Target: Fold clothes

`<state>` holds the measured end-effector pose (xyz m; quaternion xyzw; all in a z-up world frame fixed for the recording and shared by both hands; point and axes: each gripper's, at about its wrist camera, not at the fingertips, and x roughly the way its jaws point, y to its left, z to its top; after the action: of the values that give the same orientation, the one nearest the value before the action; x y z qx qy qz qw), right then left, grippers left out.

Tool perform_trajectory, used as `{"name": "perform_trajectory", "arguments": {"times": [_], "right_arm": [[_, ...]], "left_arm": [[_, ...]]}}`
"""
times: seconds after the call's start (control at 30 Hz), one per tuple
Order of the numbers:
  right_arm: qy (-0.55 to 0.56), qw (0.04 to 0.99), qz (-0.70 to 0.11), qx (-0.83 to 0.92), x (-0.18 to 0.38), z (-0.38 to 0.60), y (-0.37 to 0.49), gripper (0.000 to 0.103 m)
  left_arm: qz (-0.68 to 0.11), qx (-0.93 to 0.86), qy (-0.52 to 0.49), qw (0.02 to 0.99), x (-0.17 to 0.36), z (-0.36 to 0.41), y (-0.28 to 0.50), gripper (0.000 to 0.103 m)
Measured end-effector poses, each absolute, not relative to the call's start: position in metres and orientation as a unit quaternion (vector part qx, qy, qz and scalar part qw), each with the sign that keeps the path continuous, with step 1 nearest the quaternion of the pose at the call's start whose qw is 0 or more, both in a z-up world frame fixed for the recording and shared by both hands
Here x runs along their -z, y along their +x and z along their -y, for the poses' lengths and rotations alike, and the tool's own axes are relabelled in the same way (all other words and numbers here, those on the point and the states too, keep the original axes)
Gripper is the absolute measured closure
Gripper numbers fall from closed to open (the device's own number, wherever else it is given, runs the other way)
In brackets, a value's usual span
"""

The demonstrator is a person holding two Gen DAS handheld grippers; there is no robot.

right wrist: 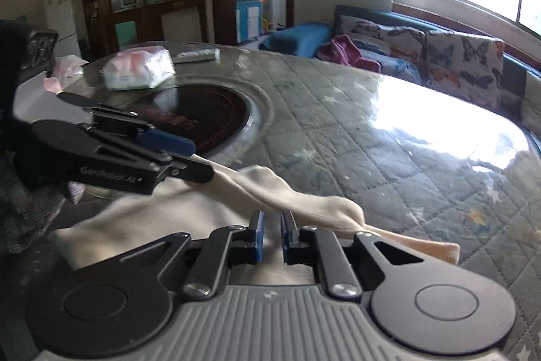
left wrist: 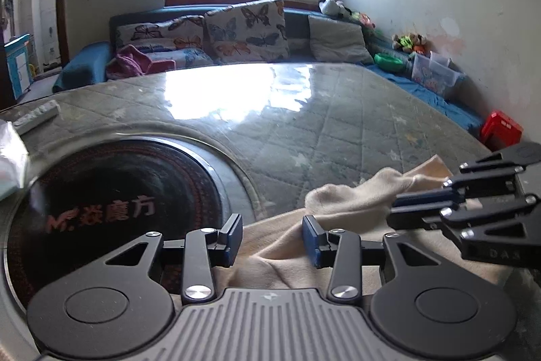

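- Left wrist view: left gripper [left wrist: 272, 239] spread wide, gripping nothing, cream garment [left wrist: 338, 225] bunched under and between its fingers.
- Right gripper [right wrist: 270, 235] narrowed to a slit, cream fabric showing in the gap; true pinch or not, cannot tell.
- Garment crumpled at near edge of quilted table [left wrist: 304, 131], right of dark round hotplate [left wrist: 118, 192], one ridge raised between both tools.
- Looks soft, light, floppy, likely to sag. Best taken at hem or corners, two points well apart, then drawn taut.
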<state>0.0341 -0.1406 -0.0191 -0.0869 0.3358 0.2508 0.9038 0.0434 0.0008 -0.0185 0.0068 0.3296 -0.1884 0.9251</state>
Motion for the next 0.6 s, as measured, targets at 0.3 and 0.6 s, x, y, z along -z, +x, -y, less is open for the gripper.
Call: {"name": "perform_trajectory", "arguments": {"times": [0.3, 0.6], "right_arm": [[-0.104, 0.896, -0.334, -0.271, 0.021, 0.123, 0.02, 0.087], [-0.124, 0.863, -0.329, -0.363, 0.011, 0.086, -0.025, 0.087]], "left_arm": [[-0.326, 0.169, -0.015, 0.93, 0.006, -0.03, 0.02, 0.06], [-0.341, 0.167, -0.001, 0.925, 0.02, -0.037, 0.011, 0.06]]}}
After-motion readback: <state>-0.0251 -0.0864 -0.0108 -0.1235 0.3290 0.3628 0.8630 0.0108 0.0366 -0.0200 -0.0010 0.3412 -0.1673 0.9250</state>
